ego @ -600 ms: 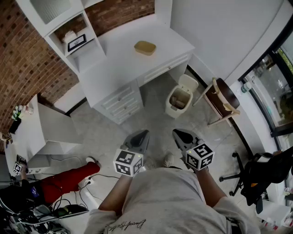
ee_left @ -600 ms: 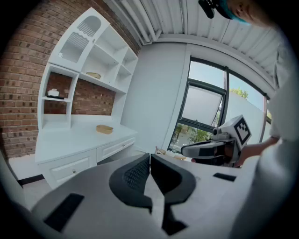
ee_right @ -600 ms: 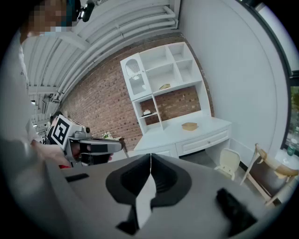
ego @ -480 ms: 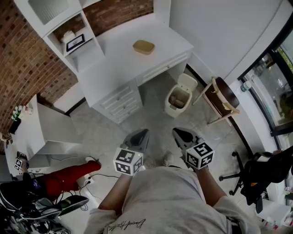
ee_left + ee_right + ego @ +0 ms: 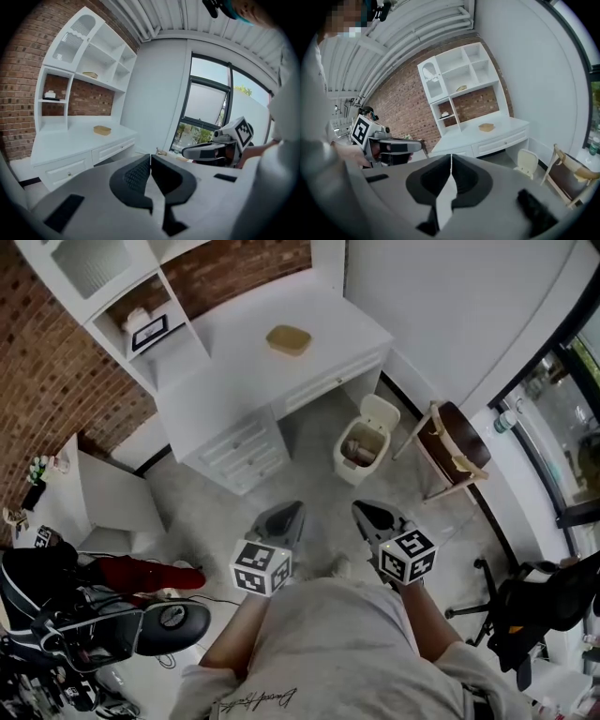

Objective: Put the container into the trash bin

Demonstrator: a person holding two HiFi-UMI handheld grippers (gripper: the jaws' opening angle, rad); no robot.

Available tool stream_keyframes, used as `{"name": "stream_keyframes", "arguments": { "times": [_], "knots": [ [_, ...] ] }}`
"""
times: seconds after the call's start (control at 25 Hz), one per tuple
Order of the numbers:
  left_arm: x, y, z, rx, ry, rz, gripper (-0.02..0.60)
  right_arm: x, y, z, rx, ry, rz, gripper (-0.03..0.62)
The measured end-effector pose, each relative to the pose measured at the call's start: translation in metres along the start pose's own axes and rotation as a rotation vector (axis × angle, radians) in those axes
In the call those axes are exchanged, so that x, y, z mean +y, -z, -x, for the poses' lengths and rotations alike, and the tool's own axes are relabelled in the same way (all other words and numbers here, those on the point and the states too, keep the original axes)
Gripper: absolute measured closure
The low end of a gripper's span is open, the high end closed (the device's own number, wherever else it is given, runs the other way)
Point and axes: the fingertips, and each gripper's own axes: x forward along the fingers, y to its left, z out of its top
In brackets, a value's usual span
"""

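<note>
- One left gripper (image 5: 284,518): jaws pressed together, nothing between them.
- One tan container (image 5: 288,339) lies on the white desk (image 5: 234,362), ahead of and well apart from both grippers.
- One trash bin (image 5: 343,463) stands beside the desk, lid up.
- One right gripper (image 5: 368,516): jaws together, empty.

Both grippers (image 5: 281,524) (image 5: 373,519) empty, jaws together.

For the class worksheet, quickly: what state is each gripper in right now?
Left gripper: closed, jaws together, holding nothing.
Right gripper: closed, jaws together, holding nothing.
</note>
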Motion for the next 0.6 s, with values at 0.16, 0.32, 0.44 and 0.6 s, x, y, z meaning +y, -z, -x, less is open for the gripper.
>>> {"name": "stream_keyframes", "arguments": {
  "times": [0.16,0.32,0.44,0.6],
  "knots": [
    [-0.009,-0.001,-0.017,-0.005,-0.020,0.005,0.565,-0.017,-0.001,0.002,-0.001,-0.039,0.017,0.565],
    [-0.017,-0.003,-0.036,-0.005,-0.029,0.010,0.565,-0.036,0.000,0.004,0.012,-0.057,0.014,0.565],
    [-0.016,-0.004,-0.047,0.001,-0.033,0.011,0.565,-0.049,-0.001,-0.001,0.015,-0.065,-0.001,0.565],
    [0.002,-0.016,-0.064,-0.005,-0.048,0.016,0.565,-0.066,-0.011,-0.021,0.025,-0.078,0.007,0.565]
  ]
}}
